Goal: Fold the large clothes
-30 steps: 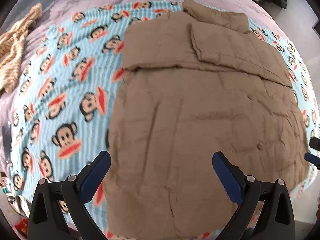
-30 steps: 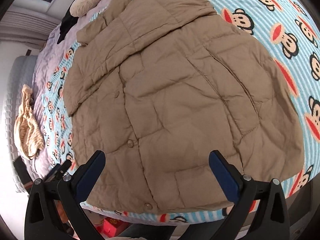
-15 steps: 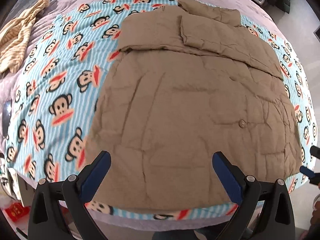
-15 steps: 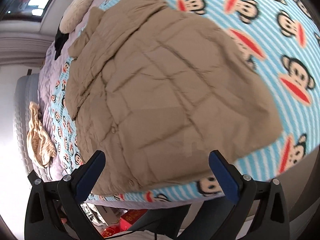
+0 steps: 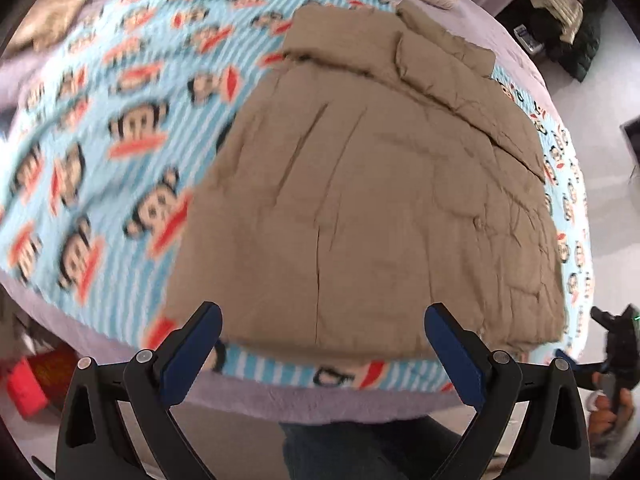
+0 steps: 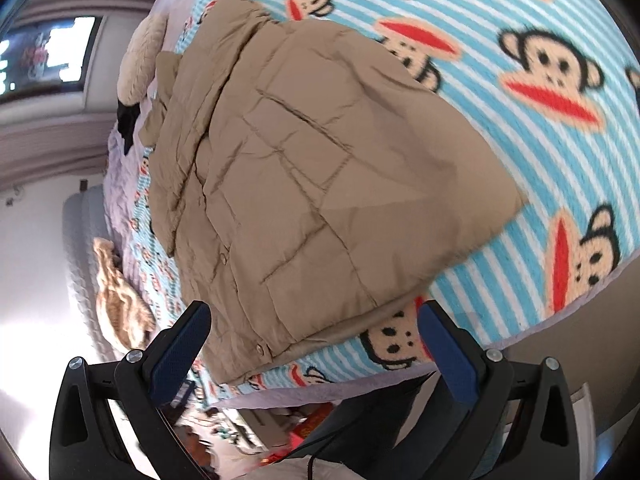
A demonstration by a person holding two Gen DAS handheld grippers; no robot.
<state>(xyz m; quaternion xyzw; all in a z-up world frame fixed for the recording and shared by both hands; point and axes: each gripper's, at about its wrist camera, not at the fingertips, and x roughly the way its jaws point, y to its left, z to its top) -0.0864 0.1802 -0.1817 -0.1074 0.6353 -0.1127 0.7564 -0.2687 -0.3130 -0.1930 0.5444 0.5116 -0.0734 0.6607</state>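
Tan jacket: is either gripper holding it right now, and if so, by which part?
Nothing is held. Left gripper and right gripper are both open, off the tan jacket.

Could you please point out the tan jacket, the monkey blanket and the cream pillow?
Jacket (image 5: pixel 360 200), left wrist view, mid back panel.
Blanket (image 5: pixel 132 128), left wrist view, monkey print.
Pillow (image 6: pixel 140 60), right wrist view, its side.

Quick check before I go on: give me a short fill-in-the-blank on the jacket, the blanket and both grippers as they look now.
1. The jacket is coloured ____.
2. It lies on a striped blanket printed with cartoon ____.
3. The left gripper and the right gripper are both ____, holding nothing.
4. The pads on the fingers are coloured ____.

Missing words: tan; monkeys; open; blue
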